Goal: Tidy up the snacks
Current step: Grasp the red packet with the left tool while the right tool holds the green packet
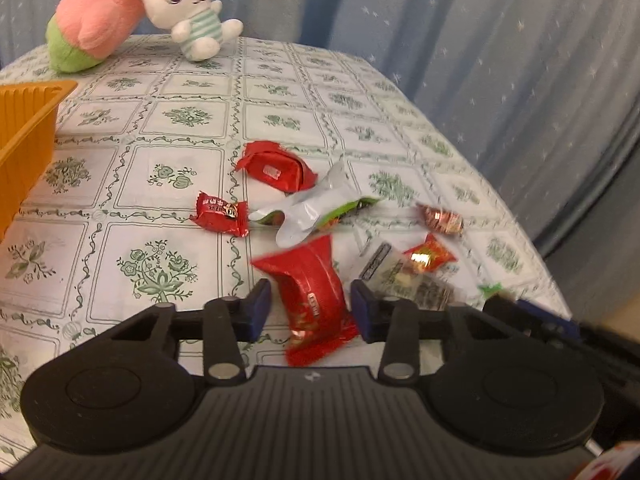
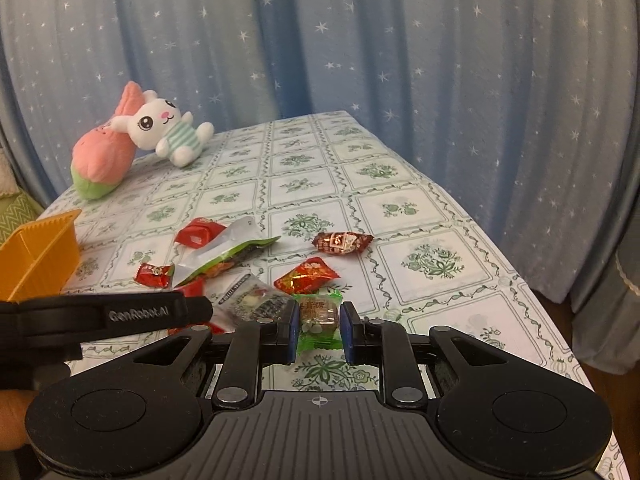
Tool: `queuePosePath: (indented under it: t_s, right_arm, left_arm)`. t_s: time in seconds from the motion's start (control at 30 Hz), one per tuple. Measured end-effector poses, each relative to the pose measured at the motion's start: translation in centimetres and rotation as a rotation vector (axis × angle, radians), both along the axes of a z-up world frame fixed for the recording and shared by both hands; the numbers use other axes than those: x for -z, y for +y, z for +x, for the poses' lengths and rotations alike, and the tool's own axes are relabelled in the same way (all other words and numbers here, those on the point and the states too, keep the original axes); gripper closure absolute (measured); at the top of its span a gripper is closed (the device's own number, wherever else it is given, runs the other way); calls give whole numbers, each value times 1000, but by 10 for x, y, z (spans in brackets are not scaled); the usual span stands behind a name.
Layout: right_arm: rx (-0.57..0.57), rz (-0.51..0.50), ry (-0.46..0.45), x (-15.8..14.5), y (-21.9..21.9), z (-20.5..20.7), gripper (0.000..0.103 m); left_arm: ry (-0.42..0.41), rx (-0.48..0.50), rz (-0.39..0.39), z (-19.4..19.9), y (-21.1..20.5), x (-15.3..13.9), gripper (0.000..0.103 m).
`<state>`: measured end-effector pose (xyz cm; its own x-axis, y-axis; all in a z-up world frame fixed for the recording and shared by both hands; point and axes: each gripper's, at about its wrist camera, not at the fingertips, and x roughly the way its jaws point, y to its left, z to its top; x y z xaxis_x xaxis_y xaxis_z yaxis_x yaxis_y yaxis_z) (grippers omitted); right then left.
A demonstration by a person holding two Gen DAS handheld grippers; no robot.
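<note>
A long red snack packet (image 1: 314, 296) lies on the flowered tablecloth, between the fingers of my left gripper (image 1: 311, 308). A thin gap shows on each side of it, so the gripper is open around it. My right gripper (image 2: 319, 330) is shut on a green-wrapped candy (image 2: 318, 316), held just above the cloth. Loose snacks lie beyond: a red candy (image 1: 276, 166), a small red bar (image 1: 220, 216), a white and green pouch (image 1: 308, 208), a brown candy (image 2: 342, 242), a red-gold candy (image 2: 306, 276) and a clear packet (image 2: 252, 300). An orange tray (image 1: 28, 132) stands at the left.
A white rabbit plush (image 2: 164, 126) leans on a pink plush (image 2: 102, 160) at the table's far left corner. A blue star curtain (image 2: 360, 40) hangs behind. The table's right edge (image 2: 532, 280) drops off close to the snacks. My left gripper's body (image 2: 120, 314) crosses the right wrist view.
</note>
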<state>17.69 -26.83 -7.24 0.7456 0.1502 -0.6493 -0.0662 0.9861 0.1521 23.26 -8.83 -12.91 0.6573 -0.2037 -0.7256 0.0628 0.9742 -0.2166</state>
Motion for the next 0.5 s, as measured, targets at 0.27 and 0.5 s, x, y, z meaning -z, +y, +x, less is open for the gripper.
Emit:
queuePosePath:
  t_s: [0.27, 0.5]
  right_arm:
    - [-11, 4, -6, 0, 3, -2, 81]
    - [-76, -8, -24, -5, 17, -12, 81]
  left_arm:
    - [5, 44, 100, -22, 14, -5, 79]
    - [4, 35, 144, -62, 38, -27, 79]
